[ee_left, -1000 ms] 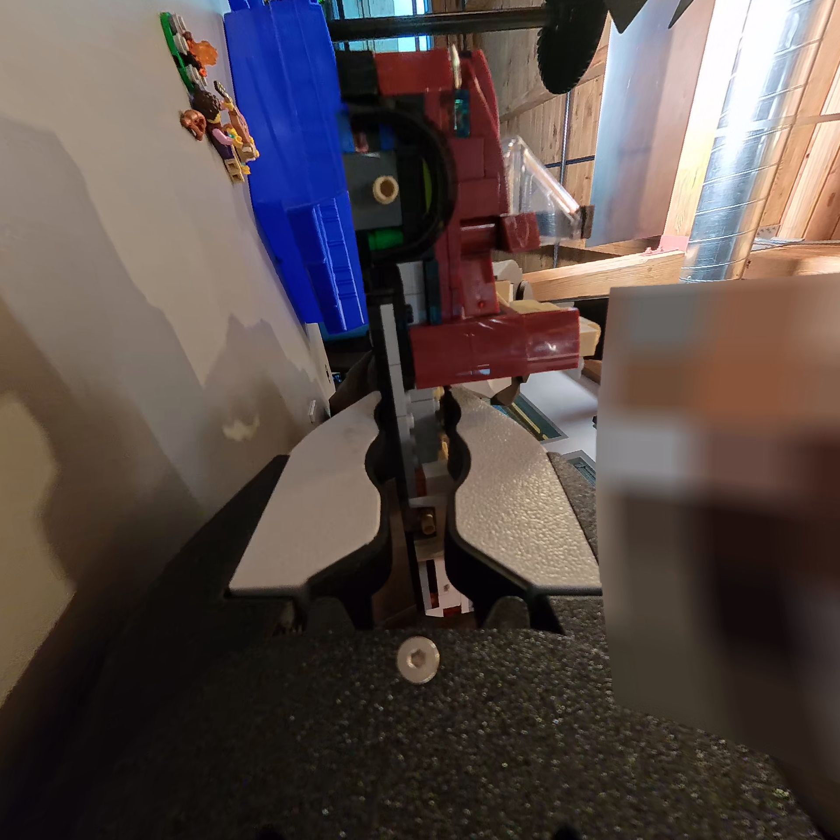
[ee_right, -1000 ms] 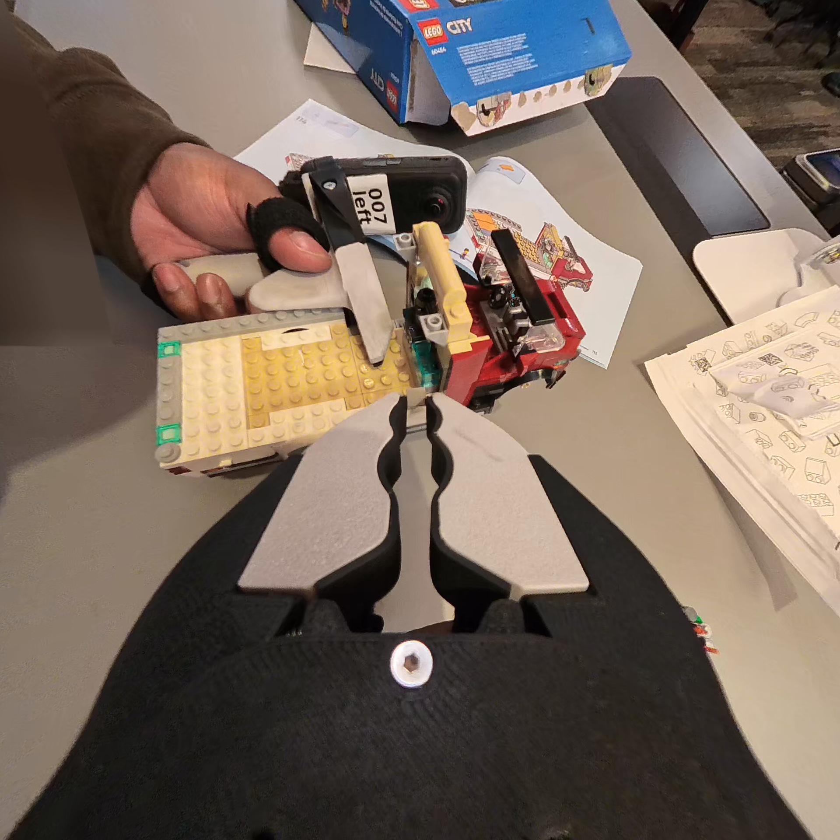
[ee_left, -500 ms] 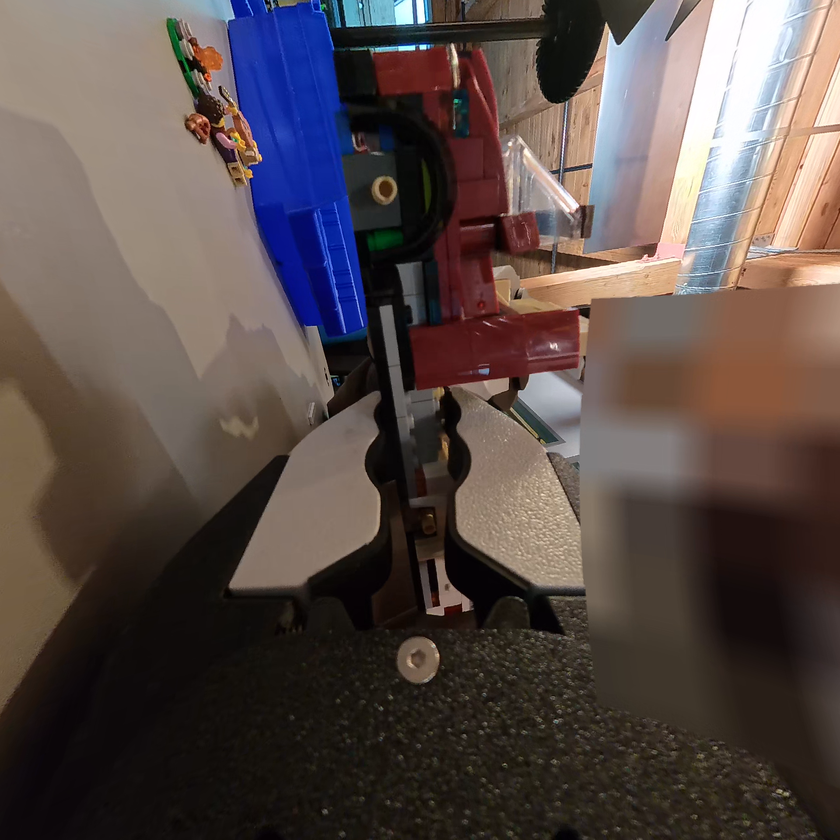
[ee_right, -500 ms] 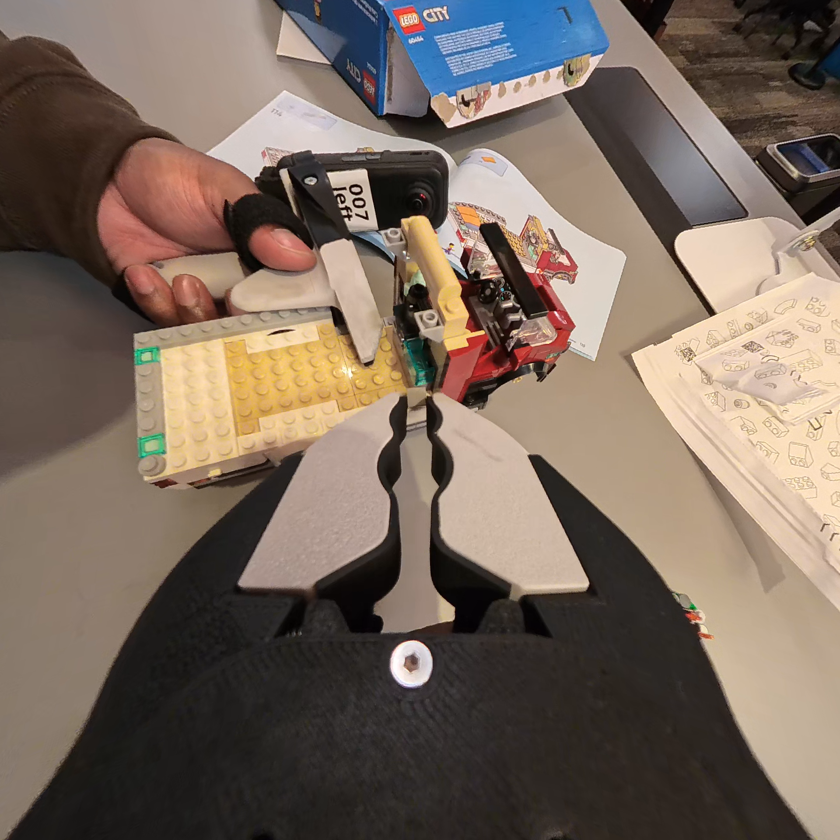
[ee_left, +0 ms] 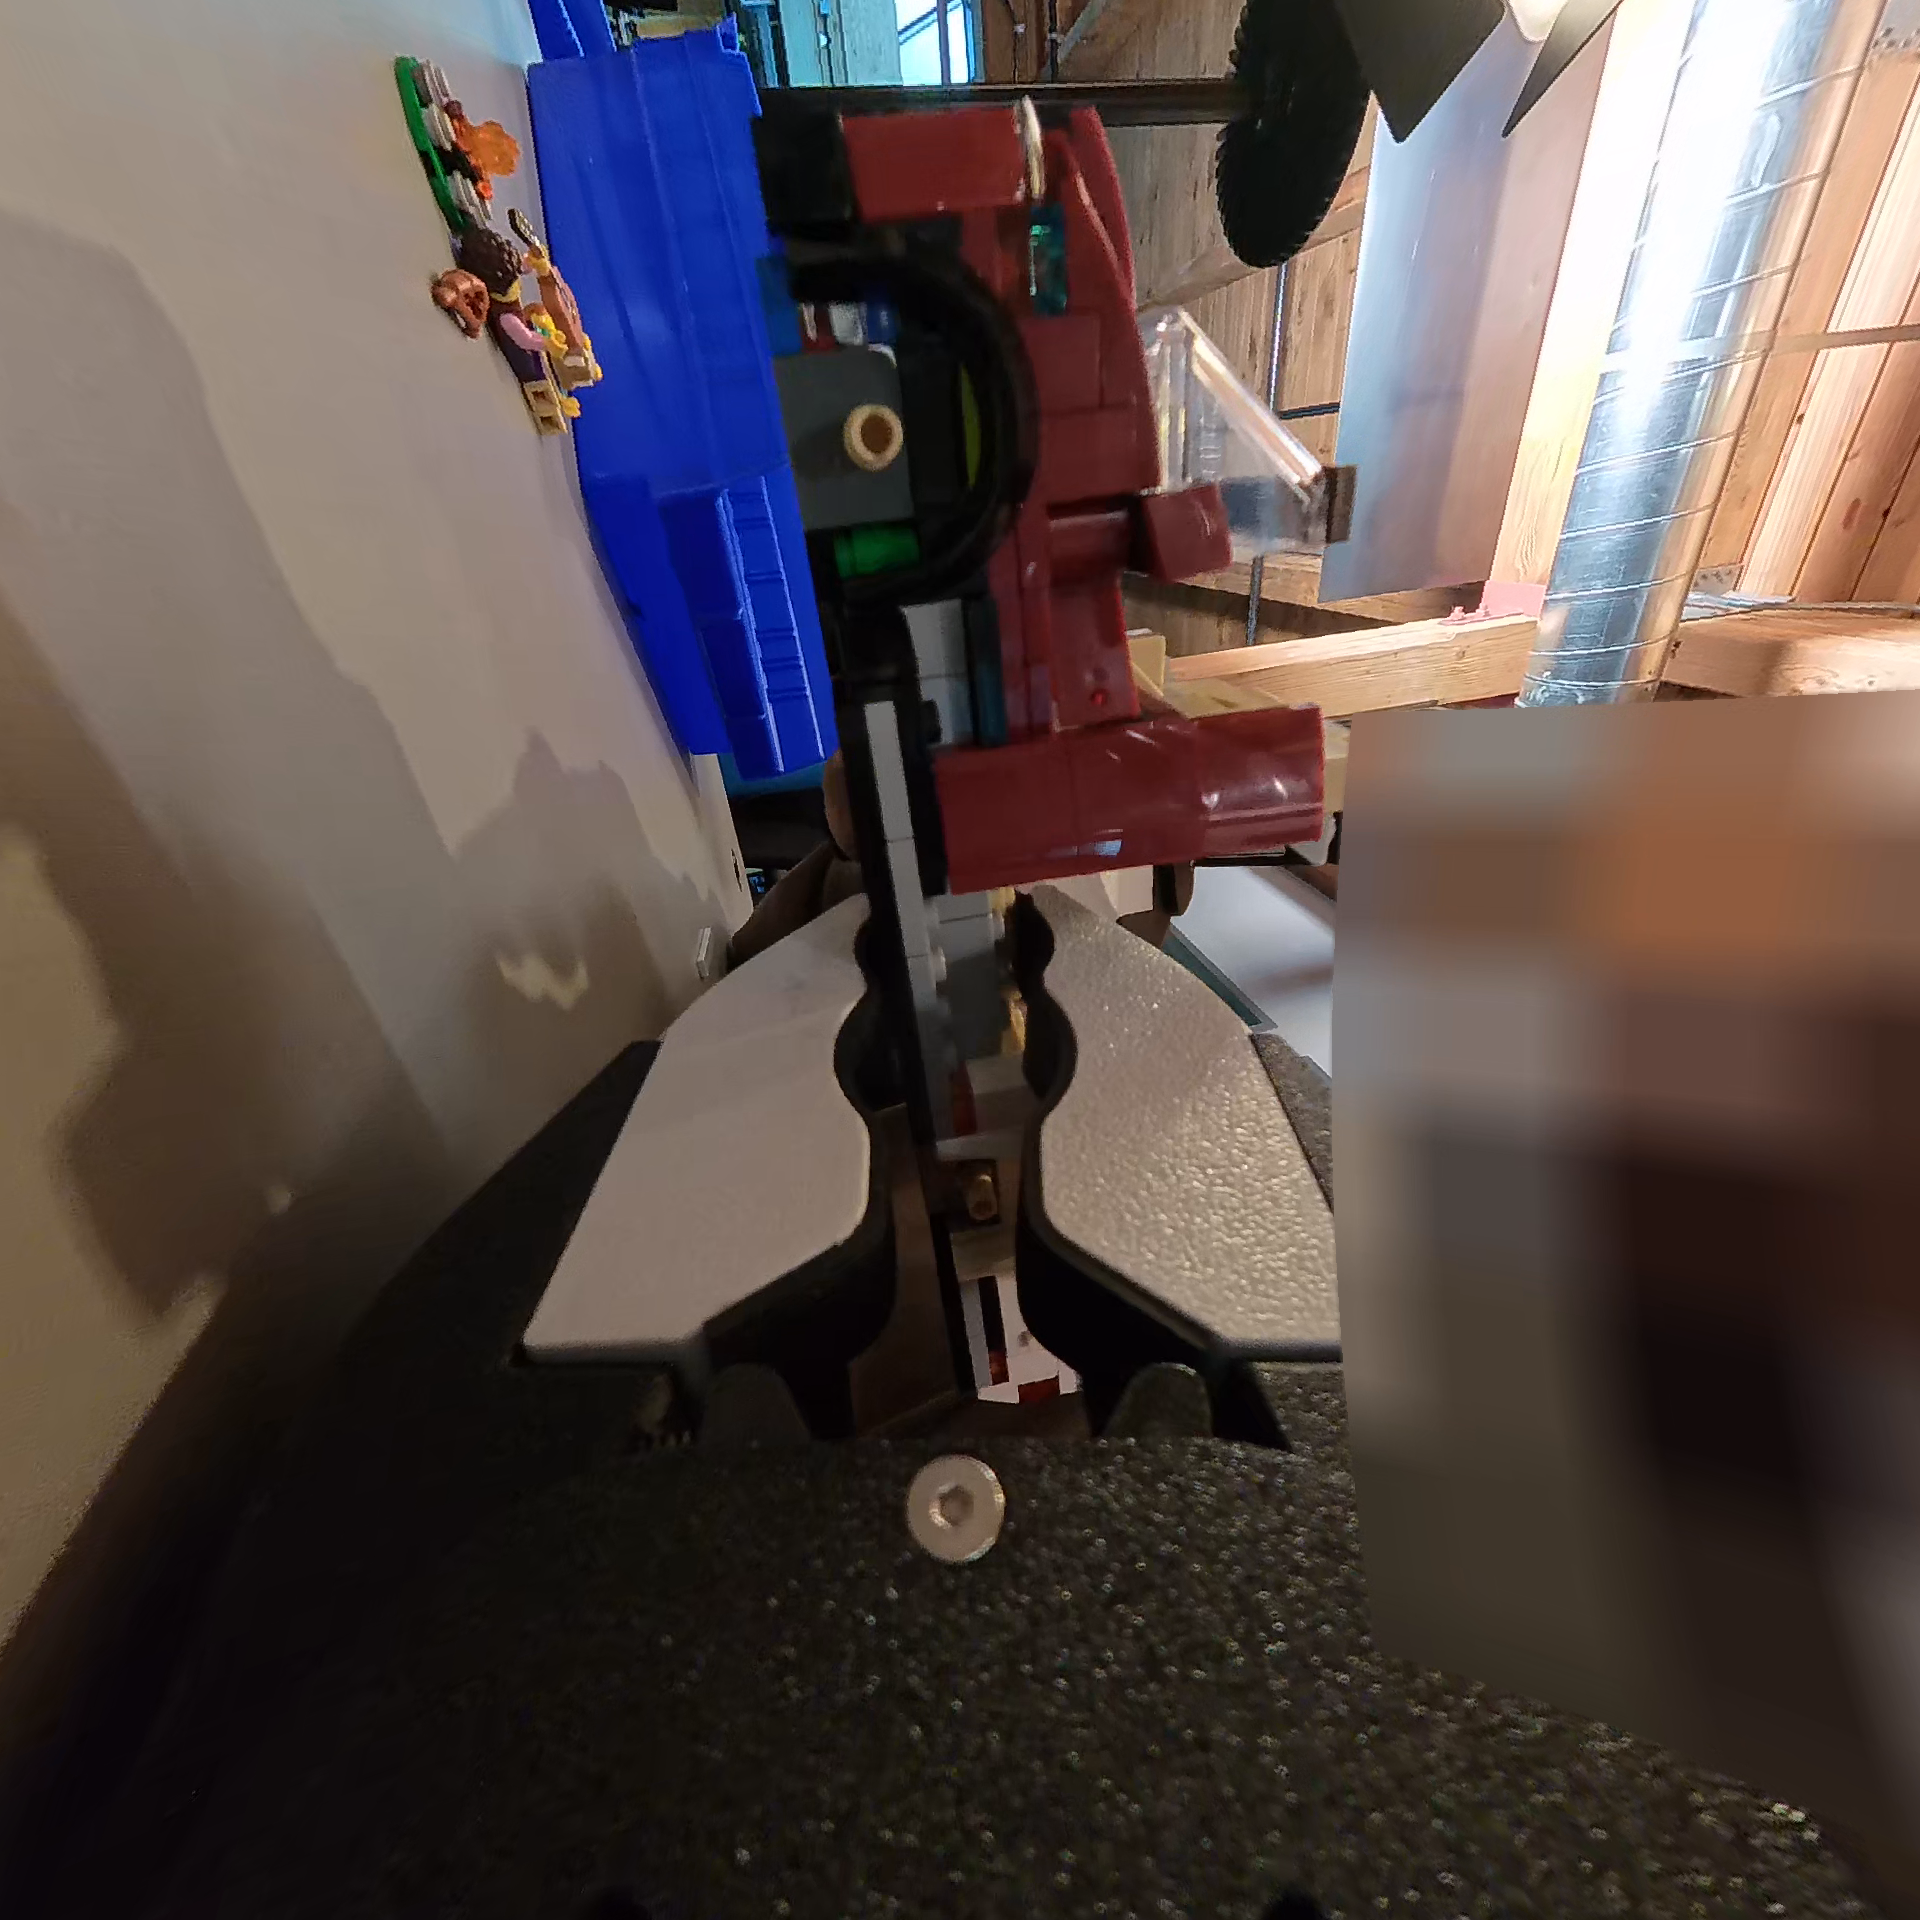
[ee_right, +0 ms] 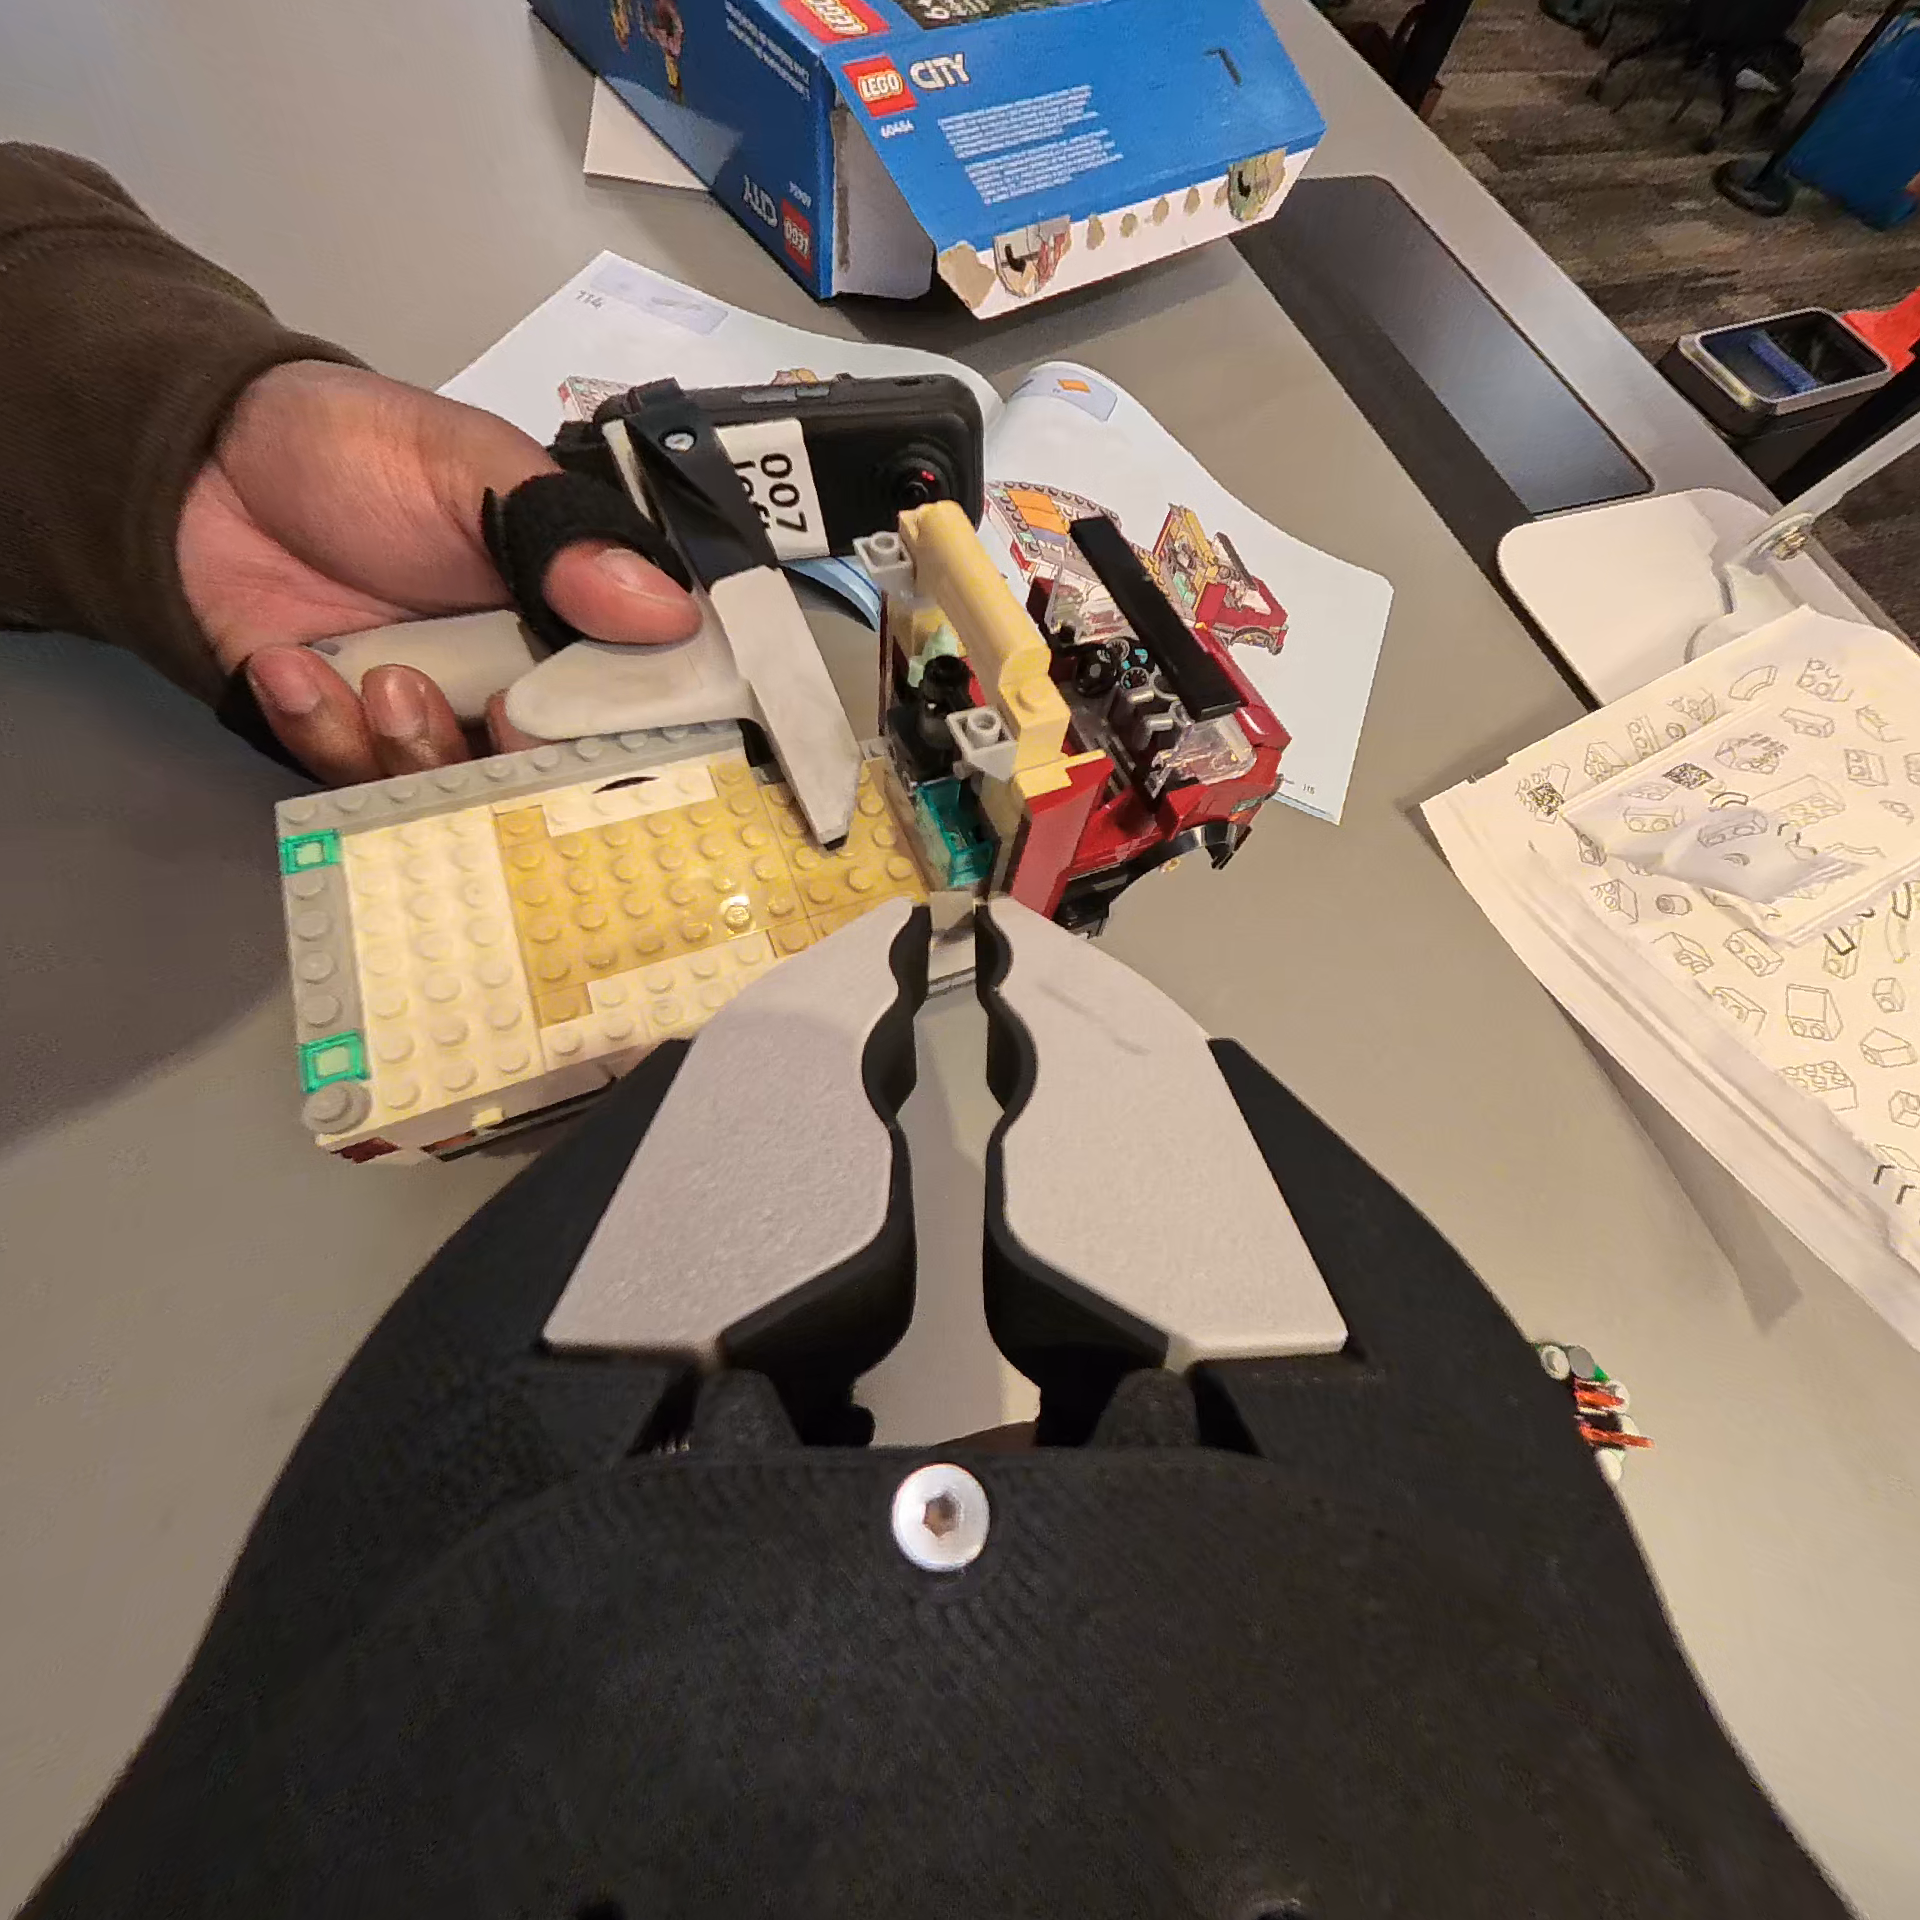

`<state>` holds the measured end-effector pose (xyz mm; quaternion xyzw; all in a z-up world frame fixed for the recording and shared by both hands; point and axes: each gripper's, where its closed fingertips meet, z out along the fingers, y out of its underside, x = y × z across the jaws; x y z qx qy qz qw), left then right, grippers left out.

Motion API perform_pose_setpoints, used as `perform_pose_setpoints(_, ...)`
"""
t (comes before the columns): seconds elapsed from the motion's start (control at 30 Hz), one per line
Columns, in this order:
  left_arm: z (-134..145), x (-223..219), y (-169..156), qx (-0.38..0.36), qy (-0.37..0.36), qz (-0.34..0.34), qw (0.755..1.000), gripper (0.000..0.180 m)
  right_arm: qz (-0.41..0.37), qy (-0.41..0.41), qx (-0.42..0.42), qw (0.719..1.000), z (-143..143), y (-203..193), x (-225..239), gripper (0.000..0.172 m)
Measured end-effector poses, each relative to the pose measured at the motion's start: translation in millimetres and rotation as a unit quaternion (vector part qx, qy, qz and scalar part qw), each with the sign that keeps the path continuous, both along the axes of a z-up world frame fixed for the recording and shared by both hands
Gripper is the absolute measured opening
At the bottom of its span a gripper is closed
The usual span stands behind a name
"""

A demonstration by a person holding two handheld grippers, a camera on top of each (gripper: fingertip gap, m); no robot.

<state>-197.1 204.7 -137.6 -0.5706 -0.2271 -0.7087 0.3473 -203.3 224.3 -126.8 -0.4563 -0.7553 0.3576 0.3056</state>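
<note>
Gripping the brick truck (ee_left: 1029,436) by its studded bed, the left gripper (ee_left: 951,935) has its jaws part-open, both pads pressed on the chassis edge that runs between them. In the left wrist view the truck stands on end: dark red cab uppermost, black wheel arch and a grey block with a tan pin on the near side, clear windscreen (ee_left: 1226,416) jutting right. A blue bin (ee_left: 665,395) sits behind it, with a minifigure cluster (ee_left: 509,281) beside that on the grey table (ee_left: 260,623).

Right gripper (ee_right: 951,920): jaws nearly closed, tips pinching a small grey piece (ee_right: 948,951) at the bed's near edge, right where the bed meets the cab. Whether that piece is loose or fixed to the truck, cannot tell.

From the right wrist view the truck (ee_right: 644,904) lies across the table (ee_right: 1351,1039), tan and white bed to the left, red cab (ee_right: 1143,790) to the right. One left-gripper finger (ee_right: 800,717) rests on the studs near the cab. A hand (ee_right: 395,561) in a brown sleeve holds that gripper's grey handle; a black camera (ee_right: 831,457) rides on top.

Around it:
- open booklet (ee_right: 1195,540) under and behind the cab
- blue box (ee_right: 987,135), far side
- printed sheets (ee_right: 1714,914), right
- few small loose bricks (ee_right: 1595,1403), near right
</note>
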Motion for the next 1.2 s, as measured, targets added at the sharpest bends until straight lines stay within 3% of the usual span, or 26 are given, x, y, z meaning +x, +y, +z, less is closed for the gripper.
perform_pose_setpoints(0.6, 0.7, -0.2, 0.3, 0.001, -0.004, 0.001, 1.0, 0.022, -0.011, 0.019, -0.012, 1.0, 2.9, -0.1, -0.7, 0.008)
perform_pose_setpoints(0.93, -0.1, -0.7, 0.7, 0.001, 0.0, 0.005, 1.0, 0.022, 0.012, 0.073, 0.004, 0.997, 13.3, 2.9, 6.1, 0.011)
perform_pose_setpoints(1.2, -1.8, 1.1, 0.6, 0.0, 0.014, 0.003, 1.0, 0.022, 0.012, 0.054, -0.013, 0.998, 2.9, -2.4, 6.3, 0.003)
